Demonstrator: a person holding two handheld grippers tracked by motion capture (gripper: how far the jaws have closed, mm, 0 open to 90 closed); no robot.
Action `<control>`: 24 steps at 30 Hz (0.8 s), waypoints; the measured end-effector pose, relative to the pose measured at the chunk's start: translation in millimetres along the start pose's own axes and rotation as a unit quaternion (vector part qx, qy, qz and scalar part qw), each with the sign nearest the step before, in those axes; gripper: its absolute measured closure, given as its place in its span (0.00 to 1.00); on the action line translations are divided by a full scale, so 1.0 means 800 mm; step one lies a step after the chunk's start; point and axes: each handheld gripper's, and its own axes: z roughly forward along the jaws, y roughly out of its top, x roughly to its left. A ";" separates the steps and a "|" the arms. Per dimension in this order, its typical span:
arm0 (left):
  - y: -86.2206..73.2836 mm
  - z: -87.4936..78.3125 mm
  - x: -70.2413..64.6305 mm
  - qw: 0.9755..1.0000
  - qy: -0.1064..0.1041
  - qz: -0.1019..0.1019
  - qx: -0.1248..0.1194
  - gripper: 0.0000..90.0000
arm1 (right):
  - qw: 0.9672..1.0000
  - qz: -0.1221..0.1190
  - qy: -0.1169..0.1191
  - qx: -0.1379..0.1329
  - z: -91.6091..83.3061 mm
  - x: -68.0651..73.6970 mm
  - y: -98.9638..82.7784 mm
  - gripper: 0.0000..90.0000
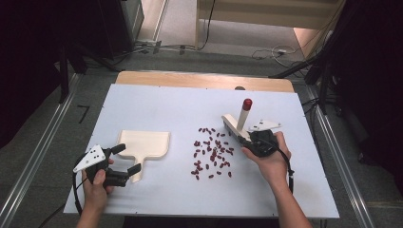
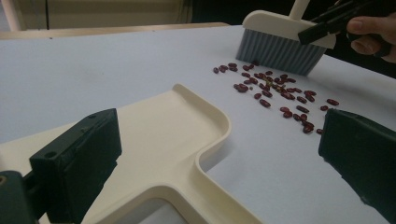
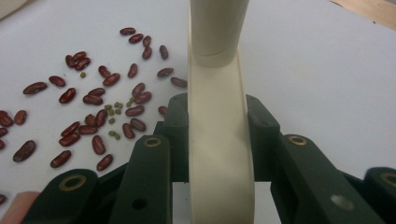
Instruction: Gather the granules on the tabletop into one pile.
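A cream dustpan (image 1: 144, 142) (image 2: 173, 135) lies flat on the left of the white board. Its handle points toward my left gripper (image 1: 128, 159) (image 2: 219, 161), which stands open with a jaw on either side of the handle. Several dark red beans (image 1: 212, 153) (image 2: 275, 91) (image 3: 93, 107) lie scattered mid-board, a few tiny green ones (image 3: 112, 114) among them. My right gripper (image 1: 247, 137) (image 2: 322, 28) (image 3: 219, 135) is shut on the cream head of a brush (image 1: 237, 124) (image 2: 280, 46) (image 3: 219, 93). The brush's grey bristles rest on the board at the beans' right edge, and its red-capped handle (image 1: 247, 102) stands up.
The white board (image 1: 157, 102) covers a wooden table whose edge (image 1: 199, 80) shows at the back. Metal rails (image 1: 43, 142) run along both sides, and cables lie on the floor beyond. Bare board stretches behind the dustpan and in front of the beans.
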 end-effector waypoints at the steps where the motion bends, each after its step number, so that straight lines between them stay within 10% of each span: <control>1: 0.000 0.000 0.000 1.000 0.000 0.000 -0.001 0.00 | 1.000 0.000 0.003 0.000 0.000 0.003 0.000 0.73; 13: 0.000 0.001 0.000 1.000 0.001 0.002 0.002 0.00 | 1.000 -0.020 0.021 -0.004 -0.008 0.029 0.005 0.73; 24: 0.000 0.002 0.000 1.000 0.001 0.002 0.004 0.00 | 1.000 -0.004 -0.021 -0.014 0.004 -0.005 0.023 0.73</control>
